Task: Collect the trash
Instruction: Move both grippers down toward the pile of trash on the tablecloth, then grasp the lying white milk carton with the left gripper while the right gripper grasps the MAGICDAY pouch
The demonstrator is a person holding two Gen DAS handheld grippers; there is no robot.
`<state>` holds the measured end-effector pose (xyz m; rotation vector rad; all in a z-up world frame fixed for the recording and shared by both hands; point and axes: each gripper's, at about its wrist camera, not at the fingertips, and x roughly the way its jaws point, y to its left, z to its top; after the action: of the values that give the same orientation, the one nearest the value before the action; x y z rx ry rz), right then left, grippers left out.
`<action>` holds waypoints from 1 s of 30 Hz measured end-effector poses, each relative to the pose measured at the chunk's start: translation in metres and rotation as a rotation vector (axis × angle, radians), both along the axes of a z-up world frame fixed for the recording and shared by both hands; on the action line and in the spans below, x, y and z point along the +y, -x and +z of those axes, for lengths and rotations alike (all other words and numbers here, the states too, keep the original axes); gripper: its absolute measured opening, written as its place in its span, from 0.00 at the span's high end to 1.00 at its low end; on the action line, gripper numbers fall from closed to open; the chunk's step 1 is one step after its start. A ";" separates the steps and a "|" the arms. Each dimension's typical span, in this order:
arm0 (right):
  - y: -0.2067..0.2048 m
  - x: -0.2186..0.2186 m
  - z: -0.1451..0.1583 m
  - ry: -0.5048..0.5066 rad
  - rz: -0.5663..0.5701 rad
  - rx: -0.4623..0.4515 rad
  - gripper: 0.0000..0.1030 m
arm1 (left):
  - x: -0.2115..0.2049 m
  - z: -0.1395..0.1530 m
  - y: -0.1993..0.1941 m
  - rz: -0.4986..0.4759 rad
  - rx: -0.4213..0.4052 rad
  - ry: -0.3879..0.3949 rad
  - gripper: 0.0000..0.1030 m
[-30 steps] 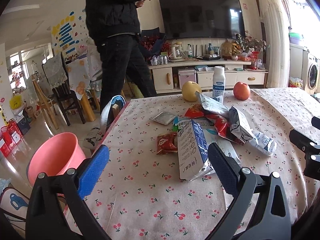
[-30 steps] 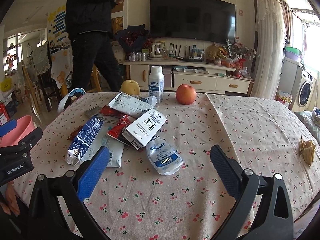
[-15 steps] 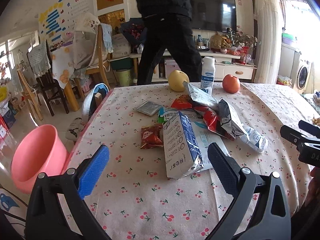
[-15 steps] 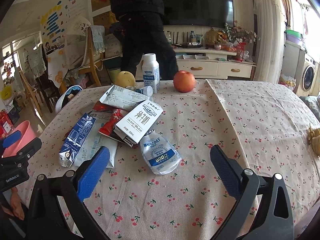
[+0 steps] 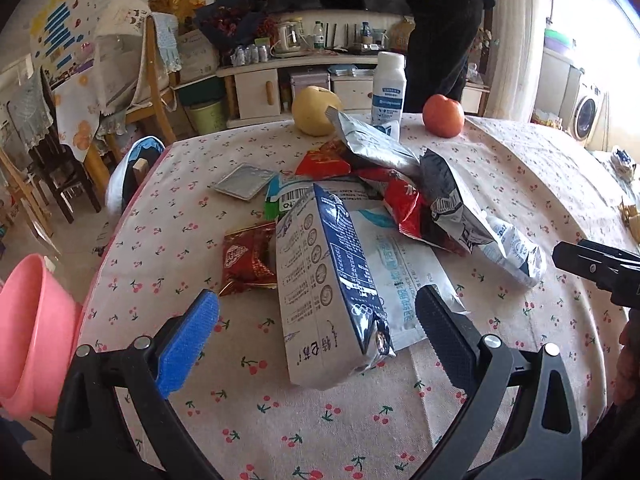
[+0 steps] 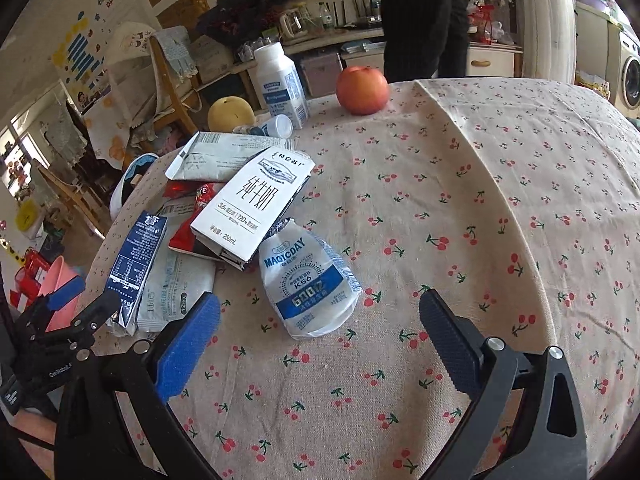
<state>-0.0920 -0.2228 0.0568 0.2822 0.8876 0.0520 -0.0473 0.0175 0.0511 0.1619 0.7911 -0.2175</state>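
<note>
Both tongs, left (image 5: 316,340) and right (image 6: 318,340), have black frames, silver screws, one blue and one black pad.

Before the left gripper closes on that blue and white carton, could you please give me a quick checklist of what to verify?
1. Left gripper jaws open wide enough for the carton: ok.
2. Blue and white carton lined up between the jaws: ok, its near end lies between them.
3. Carton free of other trash: not ok, it lies on the white flat pouch.
4. Pink bin within view for the drop: ok, beside the table's edge.
5. Right gripper clear of the left: ok, open and empty near the MAGICDAY pouch.
</note>
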 end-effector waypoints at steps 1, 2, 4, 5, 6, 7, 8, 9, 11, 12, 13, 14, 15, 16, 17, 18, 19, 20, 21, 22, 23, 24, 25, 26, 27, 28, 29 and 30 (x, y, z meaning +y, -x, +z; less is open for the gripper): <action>-0.003 0.003 -0.003 0.009 0.010 0.008 0.05 | -0.002 -0.003 -0.004 -0.002 0.009 -0.008 0.04; -0.006 0.005 -0.005 0.014 0.023 0.014 0.05 | -0.002 -0.005 -0.008 0.001 0.018 -0.009 0.04; -0.011 0.011 -0.007 0.027 0.047 0.018 0.05 | 0.002 -0.007 -0.015 0.010 0.047 0.016 0.04; -0.014 0.015 -0.008 0.043 0.063 0.017 0.05 | 0.006 -0.008 -0.018 0.014 0.062 0.034 0.04; -0.018 0.020 -0.008 0.062 0.078 0.015 0.05 | 0.010 -0.009 -0.021 0.019 0.078 0.055 0.04; -0.022 0.025 -0.008 0.090 0.095 0.011 0.05 | 0.013 -0.010 -0.022 0.021 0.090 0.072 0.04; -0.026 0.030 -0.008 0.121 0.110 0.007 0.05 | 0.017 -0.010 -0.025 0.022 0.103 0.090 0.04; -0.029 0.035 -0.009 0.152 0.124 0.005 0.05 | 0.020 -0.011 -0.027 0.019 0.120 0.113 0.04; -0.036 0.042 -0.013 0.208 0.147 0.013 0.05 | 0.028 -0.014 -0.033 0.016 0.164 0.173 0.04; -0.039 0.045 -0.015 0.220 0.155 0.020 0.06 | 0.031 -0.017 -0.034 0.017 0.178 0.191 0.04; -0.042 0.046 -0.018 0.225 0.161 0.025 0.06 | 0.034 -0.019 -0.037 0.019 0.196 0.215 0.04; -0.045 0.047 -0.020 0.234 0.164 0.032 0.06 | 0.036 -0.020 -0.040 0.019 0.209 0.234 0.04; -0.048 0.048 -0.022 0.245 0.166 0.038 0.07 | 0.037 -0.022 -0.042 0.019 0.222 0.250 0.04; -0.050 0.048 -0.024 0.252 0.167 0.045 0.13 | 0.038 -0.024 -0.045 0.019 0.234 0.267 0.04; -0.053 0.048 -0.026 0.255 0.165 0.054 0.17 | 0.039 -0.026 -0.047 0.018 0.247 0.285 0.04; -0.056 0.048 -0.029 0.251 0.165 0.060 0.19 | 0.040 -0.029 -0.049 0.017 0.262 0.306 0.04; -0.057 0.047 -0.031 0.249 0.165 0.067 0.19 | 0.041 -0.031 -0.052 0.018 0.275 0.320 0.04; -0.058 0.047 -0.033 0.249 0.164 0.068 0.20 | 0.042 -0.035 -0.055 0.019 0.292 0.334 0.04; -0.059 0.046 -0.033 0.249 0.165 0.068 0.20 | 0.041 -0.037 -0.057 0.018 0.303 0.346 0.04; -0.059 0.046 -0.033 0.250 0.167 0.067 0.21 | 0.041 -0.037 -0.058 0.016 0.289 0.348 0.04; -0.058 0.047 -0.034 0.250 0.167 0.066 0.22 | 0.041 -0.038 -0.060 0.014 0.294 0.355 0.05; -0.059 0.046 -0.035 0.254 0.165 0.071 0.24 | 0.041 -0.038 -0.060 0.013 0.291 0.365 0.08; -0.059 0.047 -0.034 0.262 0.163 0.068 0.26 | 0.042 -0.038 -0.061 0.019 0.290 0.374 0.15; -0.059 0.047 -0.034 0.264 0.162 0.067 0.27 | 0.043 -0.039 -0.063 0.022 0.289 0.379 0.21; -0.059 0.046 -0.034 0.263 0.161 0.065 0.29 | 0.043 -0.039 -0.063 0.026 0.289 0.382 0.33; -0.058 0.046 -0.034 0.263 0.161 0.063 0.31 | 0.045 -0.040 -0.064 0.027 0.295 0.391 0.37; -0.058 0.047 -0.033 0.261 0.163 0.060 0.32 | 0.046 -0.040 -0.064 0.029 0.295 0.400 0.37; -0.057 0.047 -0.033 0.260 0.164 0.057 0.37 | 0.047 -0.040 -0.063 0.029 0.296 0.405 0.37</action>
<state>-0.0347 -0.1756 0.0241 -0.0325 0.9613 0.0800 0.0159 0.0644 0.0112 -0.2697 1.0246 -0.3746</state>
